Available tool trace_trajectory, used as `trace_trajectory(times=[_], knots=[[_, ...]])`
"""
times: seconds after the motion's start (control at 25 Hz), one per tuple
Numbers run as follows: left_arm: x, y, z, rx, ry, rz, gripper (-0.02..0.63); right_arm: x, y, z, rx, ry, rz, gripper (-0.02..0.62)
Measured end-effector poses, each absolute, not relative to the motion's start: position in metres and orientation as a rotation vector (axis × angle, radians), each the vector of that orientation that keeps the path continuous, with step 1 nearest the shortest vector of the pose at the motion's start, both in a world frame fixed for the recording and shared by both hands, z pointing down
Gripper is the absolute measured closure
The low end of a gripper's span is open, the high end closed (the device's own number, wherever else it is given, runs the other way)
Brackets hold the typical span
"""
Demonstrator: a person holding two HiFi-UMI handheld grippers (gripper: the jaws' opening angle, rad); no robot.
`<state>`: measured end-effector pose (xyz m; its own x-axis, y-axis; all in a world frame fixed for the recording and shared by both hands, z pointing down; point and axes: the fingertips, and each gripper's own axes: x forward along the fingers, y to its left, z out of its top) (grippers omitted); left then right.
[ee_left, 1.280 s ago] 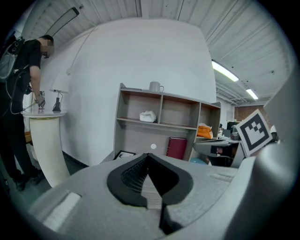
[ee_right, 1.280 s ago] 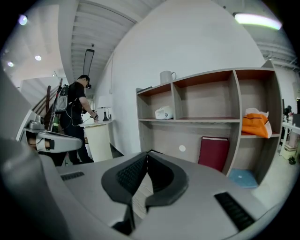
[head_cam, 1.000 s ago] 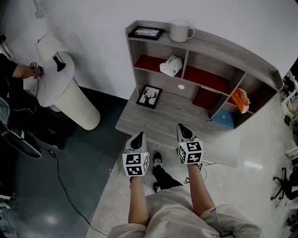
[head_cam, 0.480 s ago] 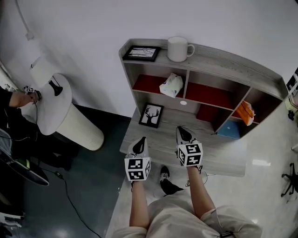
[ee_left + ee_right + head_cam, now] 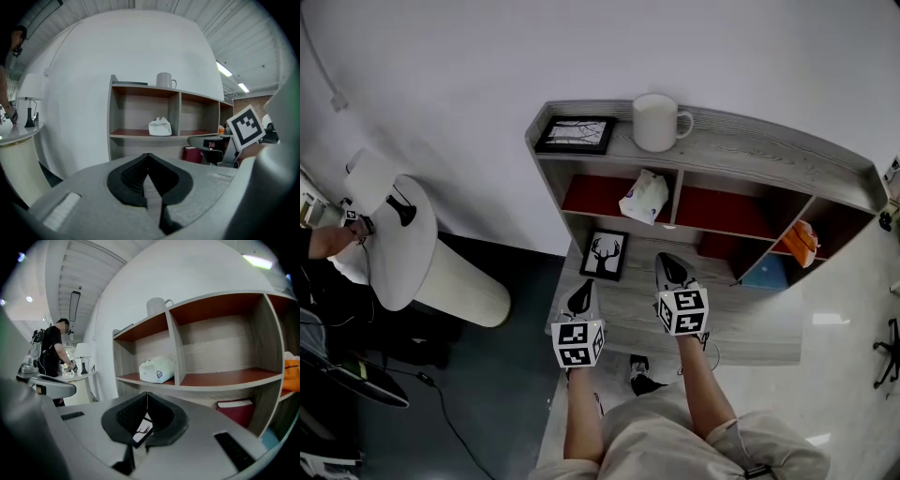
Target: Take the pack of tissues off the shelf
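Both sets of jaws are closed tip to tip with nothing between them. Your left gripper (image 5: 580, 296) and right gripper (image 5: 671, 268) hover side by side over the low front ledge of the shelf unit (image 5: 750, 150), pointing at it, touching nothing.

That grey wooden shelf unit stands against the white wall, its open compartments facing you. Well off to its left is a round white pedestal table (image 5: 403, 262) carrying a small lamp (image 5: 370, 183); a person's hand reaches in at the table's far edge.

Your pack of tissues (image 5: 644, 196) sits in the shelf unit's upper left compartment, against the divider on that compartment's right side, well apart from both grippers. On the shelf unit's top board a white mug (image 5: 657, 122) stands above that divider, with a black-framed picture (image 5: 575, 135) lying flat near the top's left end. A deer picture (image 5: 604, 255) leans upright under the tissue compartment, just ahead of your left gripper. At the shelf unit's right end, an orange item (image 5: 803, 239) sits above a blue one (image 5: 772, 273).
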<state>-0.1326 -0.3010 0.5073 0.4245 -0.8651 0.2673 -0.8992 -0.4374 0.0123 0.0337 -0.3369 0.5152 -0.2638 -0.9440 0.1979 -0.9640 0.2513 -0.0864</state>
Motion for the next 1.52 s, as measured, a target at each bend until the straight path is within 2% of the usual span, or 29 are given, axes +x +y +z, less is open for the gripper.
trace_trajectory(times=[0.52, 0.64, 0.88, 1.16, 1.32, 1.52], knots=[[-0.113, -0.363, 0.504, 2.584, -1.513, 0.394, 0.598, 0.035, -0.392, 0.493, 1.902, -2.437, 0.208, 0.573], [-0.108, -0.373, 0.507, 2.603, -1.499, 0.427, 0.598, 0.036, -0.404, 0.491, 1.911, -2.442, 0.196, 0.507], [-0.115, -0.395, 0.504, 2.601, -1.536, 0.425, 0.598, 0.029, -0.427, 0.490, 1.913, -2.415, 0.138, 0.442], [-0.108, -0.415, 0.504, 2.615, -1.527, 0.428, 0.598, 0.022, -0.444, 0.476, 1.957, -2.349, 0.027, 0.444], [-0.108, -0.423, 0.506, 2.619, -1.519, 0.432, 0.598, 0.021, -0.453, 0.479, 1.966, -2.312, 0.021, 0.498], [-0.118, -0.427, 0.515, 2.589, -1.531, 0.424, 0.598, 0.022, -0.458, 0.483, 1.974, -2.314, 0.031, 0.532]])
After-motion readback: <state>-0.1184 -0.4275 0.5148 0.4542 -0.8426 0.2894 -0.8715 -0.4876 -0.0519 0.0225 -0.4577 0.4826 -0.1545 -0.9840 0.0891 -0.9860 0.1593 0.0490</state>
